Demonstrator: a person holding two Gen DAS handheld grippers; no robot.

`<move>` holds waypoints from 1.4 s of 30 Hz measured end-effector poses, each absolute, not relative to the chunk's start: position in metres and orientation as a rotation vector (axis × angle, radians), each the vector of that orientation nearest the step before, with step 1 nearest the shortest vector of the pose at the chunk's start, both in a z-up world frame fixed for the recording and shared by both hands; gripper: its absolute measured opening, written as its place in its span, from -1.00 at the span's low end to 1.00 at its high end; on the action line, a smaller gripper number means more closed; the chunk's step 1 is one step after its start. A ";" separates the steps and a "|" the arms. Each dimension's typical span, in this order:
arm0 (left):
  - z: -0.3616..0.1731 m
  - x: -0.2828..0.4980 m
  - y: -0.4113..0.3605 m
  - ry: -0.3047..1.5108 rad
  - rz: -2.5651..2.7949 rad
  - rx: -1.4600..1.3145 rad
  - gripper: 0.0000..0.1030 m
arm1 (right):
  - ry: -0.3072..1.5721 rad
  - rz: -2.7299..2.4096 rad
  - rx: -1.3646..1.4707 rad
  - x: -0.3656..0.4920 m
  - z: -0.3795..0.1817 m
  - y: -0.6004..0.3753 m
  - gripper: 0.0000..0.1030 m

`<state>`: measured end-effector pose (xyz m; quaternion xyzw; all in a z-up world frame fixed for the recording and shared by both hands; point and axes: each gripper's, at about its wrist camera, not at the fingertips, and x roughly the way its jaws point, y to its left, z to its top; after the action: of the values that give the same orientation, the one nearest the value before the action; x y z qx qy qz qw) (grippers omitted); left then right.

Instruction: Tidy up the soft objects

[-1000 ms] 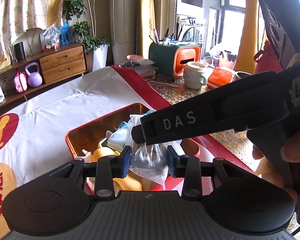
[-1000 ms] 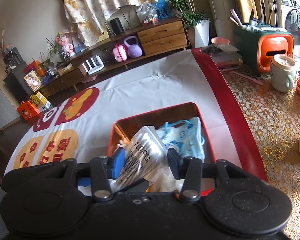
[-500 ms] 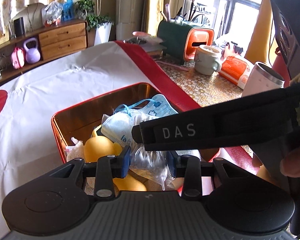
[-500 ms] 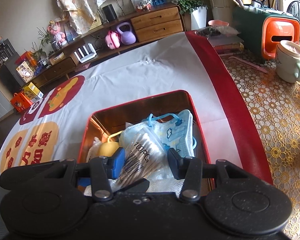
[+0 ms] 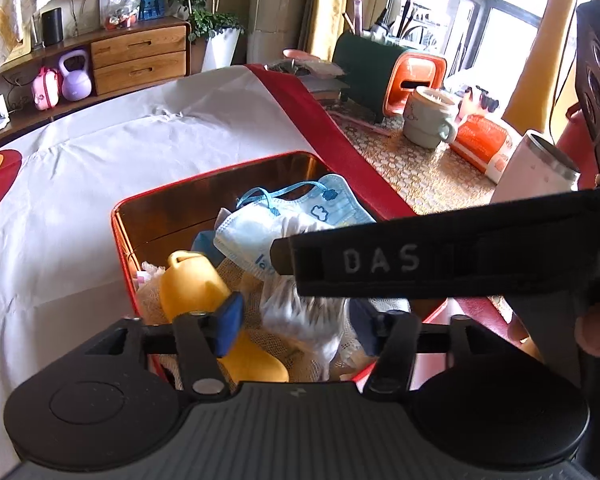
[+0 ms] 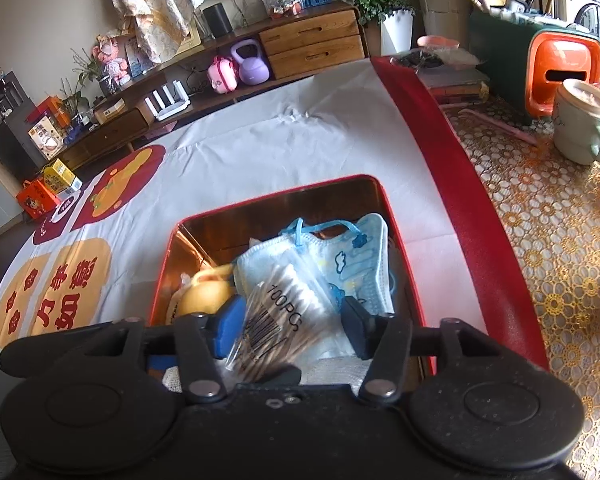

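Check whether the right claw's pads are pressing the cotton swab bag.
Apart. The right wrist view shows the right claw open, with gaps beside the cotton swab bag.

Both grippers are matte black plastic. The left gripper (image 5: 296, 322) has blue pads on black linkage arms fixed with silver screws, round discs either side, and a ribbed grey body. The right gripper (image 6: 288, 330) looks alike; its side bar (image 5: 440, 258) is marked "DAS" in white.

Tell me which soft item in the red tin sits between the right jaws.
The clear cotton-swab bag marked 100PCS, lying loose between them; the blue face mask lies beyond, the yellow toy to the left.
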<state>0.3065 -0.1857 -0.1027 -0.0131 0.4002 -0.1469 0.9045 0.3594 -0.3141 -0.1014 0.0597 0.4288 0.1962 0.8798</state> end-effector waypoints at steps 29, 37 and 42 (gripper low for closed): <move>-0.040 0.219 -0.134 0.677 -0.240 -0.062 0.26 | 0.695 0.454 0.122 0.276 -0.035 -0.337 0.25; -0.028 0.189 -0.126 0.638 -0.242 -0.062 0.27 | 0.612 0.468 0.087 0.233 -0.032 -0.336 0.38; -0.023 0.176 -0.123 0.610 -0.244 -0.069 0.50 | 0.563 0.469 0.070 0.210 -0.032 -0.335 0.54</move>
<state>0.1756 -0.1227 -0.0228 -0.0340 0.2995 -0.1199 0.9459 0.2104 -0.3350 -0.0317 0.0343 0.2754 0.2292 0.9330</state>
